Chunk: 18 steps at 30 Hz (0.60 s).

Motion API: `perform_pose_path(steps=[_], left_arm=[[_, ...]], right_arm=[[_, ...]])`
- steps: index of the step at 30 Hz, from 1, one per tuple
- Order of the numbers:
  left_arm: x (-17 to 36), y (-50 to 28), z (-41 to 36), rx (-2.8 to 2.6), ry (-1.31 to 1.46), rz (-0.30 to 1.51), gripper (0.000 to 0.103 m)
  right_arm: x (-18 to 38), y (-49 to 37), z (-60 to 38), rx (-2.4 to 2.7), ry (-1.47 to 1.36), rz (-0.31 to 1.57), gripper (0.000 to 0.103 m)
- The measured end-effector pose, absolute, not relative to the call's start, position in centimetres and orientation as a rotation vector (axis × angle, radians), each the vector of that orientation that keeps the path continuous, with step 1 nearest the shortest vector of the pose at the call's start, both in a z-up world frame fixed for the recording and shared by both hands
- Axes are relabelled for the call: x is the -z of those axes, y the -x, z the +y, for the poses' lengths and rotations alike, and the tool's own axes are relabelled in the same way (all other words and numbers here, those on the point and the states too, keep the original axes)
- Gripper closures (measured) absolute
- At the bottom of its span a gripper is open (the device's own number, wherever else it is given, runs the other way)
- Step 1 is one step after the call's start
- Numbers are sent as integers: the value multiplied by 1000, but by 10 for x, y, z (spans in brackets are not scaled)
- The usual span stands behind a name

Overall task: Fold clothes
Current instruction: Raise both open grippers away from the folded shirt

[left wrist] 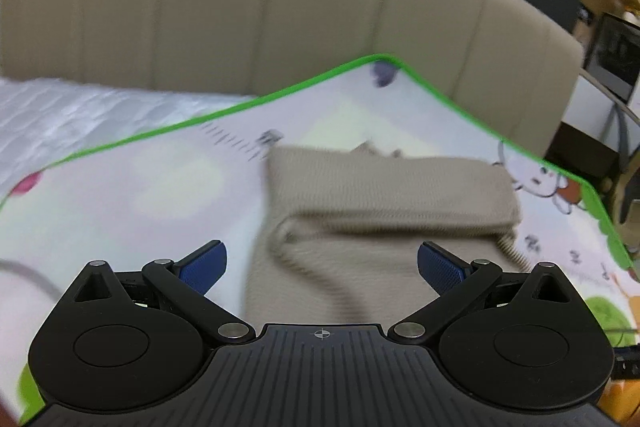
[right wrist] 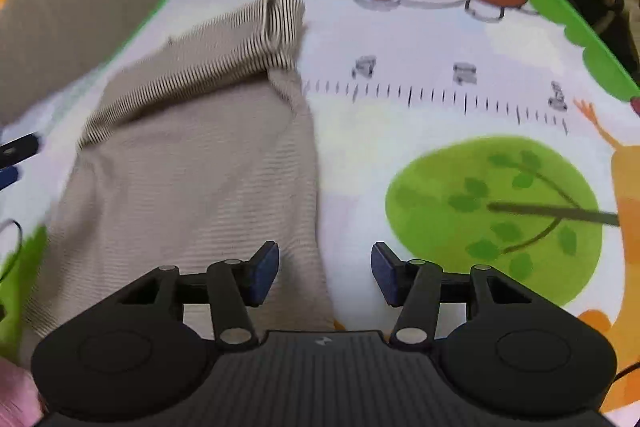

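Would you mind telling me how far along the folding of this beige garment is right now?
Done: the beige knit garment lies on the cartoon play mat with its upper part already folded over. In hand: nothing; the left gripper and right gripper both stand open above the cloth, pads gripping nothing. Left: it looks only partly folded, so probably further folds to make it compact.

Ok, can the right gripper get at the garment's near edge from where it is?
Probably yes: the right gripper is open with nothing in it, and the garment edge lies just ahead between its fingers, unobstructed on the mat.
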State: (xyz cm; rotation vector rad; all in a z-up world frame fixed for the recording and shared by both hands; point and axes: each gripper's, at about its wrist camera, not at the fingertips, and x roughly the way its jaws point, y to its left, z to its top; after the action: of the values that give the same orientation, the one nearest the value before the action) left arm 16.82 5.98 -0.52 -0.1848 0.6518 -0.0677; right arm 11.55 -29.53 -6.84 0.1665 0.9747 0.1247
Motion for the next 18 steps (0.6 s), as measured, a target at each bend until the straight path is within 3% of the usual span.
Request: perform_pose_path(steps=[5,10,18], left_arm=[[21,-221,27,150,110,649,0],[49,-249,49,154,191,752,0],[75,-266,85,123,186,844,0]], right_arm=[[25,-143,-284,-194,-148,841,47],[-8,-222,-253,-277,-134,778,47],[43,-380,-149,-328,-2,814,47]])
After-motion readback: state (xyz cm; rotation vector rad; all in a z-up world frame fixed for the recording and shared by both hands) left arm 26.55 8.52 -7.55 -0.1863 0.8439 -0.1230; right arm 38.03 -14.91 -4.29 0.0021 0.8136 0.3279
